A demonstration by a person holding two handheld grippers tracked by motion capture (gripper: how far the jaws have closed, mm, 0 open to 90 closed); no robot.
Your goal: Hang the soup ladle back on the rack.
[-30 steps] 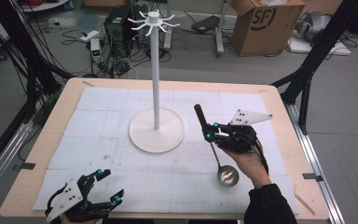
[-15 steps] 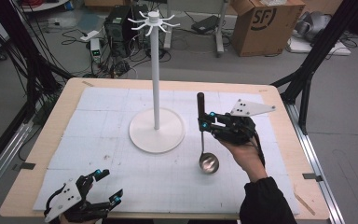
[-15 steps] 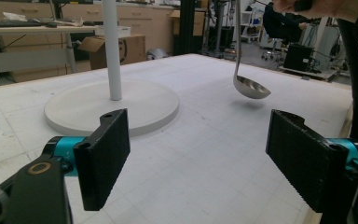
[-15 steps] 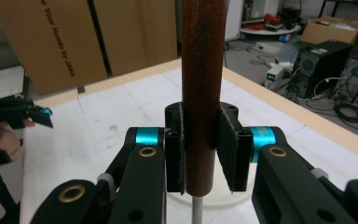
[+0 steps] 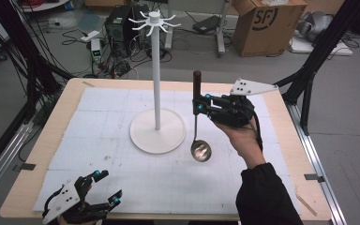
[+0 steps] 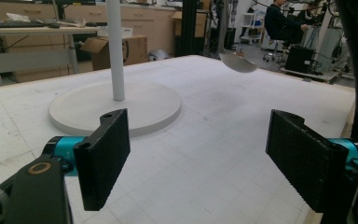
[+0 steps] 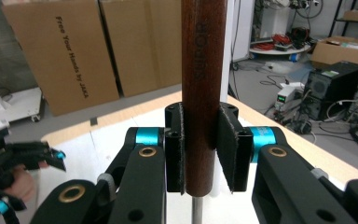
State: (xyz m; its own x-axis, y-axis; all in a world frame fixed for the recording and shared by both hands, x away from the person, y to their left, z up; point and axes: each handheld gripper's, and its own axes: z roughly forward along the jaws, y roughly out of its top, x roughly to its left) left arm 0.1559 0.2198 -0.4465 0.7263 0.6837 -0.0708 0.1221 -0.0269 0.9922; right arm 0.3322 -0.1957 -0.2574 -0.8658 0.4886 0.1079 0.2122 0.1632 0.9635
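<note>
Right gripper (image 5: 198,104) was clamped on the ladle (image 5: 198,123) at its dark wooden handle (image 7: 203,93), both pads tight against it. Ladle hung upright, handle on top, steel bowl (image 5: 200,151) down, clear of the white mat (image 5: 98,126) and just right of the rack's round base (image 5: 143,136). Rack pole (image 5: 155,70) stood mid-table. Left gripper (image 5: 101,190) sat at the near left table edge, jaws wide apart, nothing between them.

The ladle (image 7: 204,93) handle runs off the top edge; its bowl sits below the right gripper view.
</note>
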